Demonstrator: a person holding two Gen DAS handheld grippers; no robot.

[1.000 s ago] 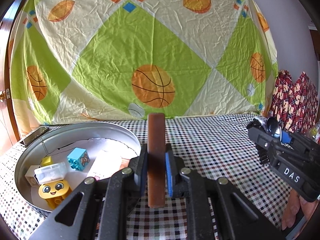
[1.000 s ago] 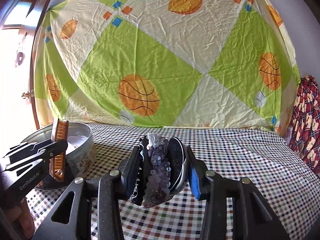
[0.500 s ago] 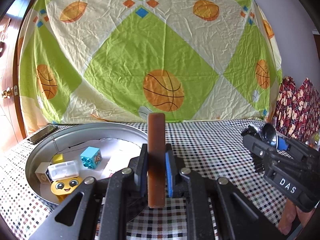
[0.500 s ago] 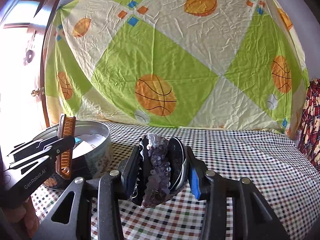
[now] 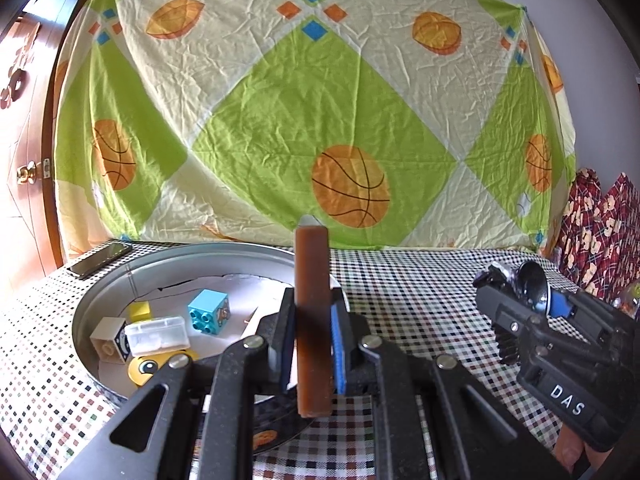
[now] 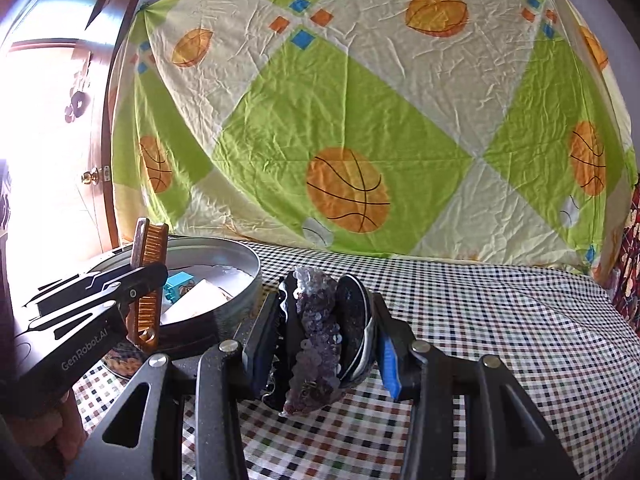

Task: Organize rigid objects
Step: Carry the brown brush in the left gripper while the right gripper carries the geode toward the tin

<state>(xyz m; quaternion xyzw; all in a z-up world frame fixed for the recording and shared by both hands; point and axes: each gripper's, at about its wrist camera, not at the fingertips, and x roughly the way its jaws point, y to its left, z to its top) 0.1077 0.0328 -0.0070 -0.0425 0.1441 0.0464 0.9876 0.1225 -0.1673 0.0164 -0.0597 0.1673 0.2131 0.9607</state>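
Observation:
My left gripper [image 5: 312,332] is shut on a brown comb [image 5: 311,280] that stands upright between the pads, over the near right rim of a round metal tin [image 5: 120,280]. In the right wrist view the comb [image 6: 150,248] shows its orange teeth beside the tin [image 6: 244,280]. My right gripper [image 6: 328,328] is shut on a black hair clip with purple sequins [image 6: 320,320], held above the checked tablecloth [image 6: 500,320] to the right of the tin. The left wrist view shows the right gripper [image 5: 516,300] at its right edge.
Inside the tin lie a blue block [image 5: 208,312], a clear plastic box [image 5: 156,334], a yellow face block [image 5: 146,366] and a white block [image 5: 106,338]. A phone [image 5: 100,264] lies behind the tin. A hung sheet [image 5: 320,100] backs the table; a door stands left.
Both grippers have shifted sideways toward the tin, which now sits further right in both views. Both grips are unchanged.

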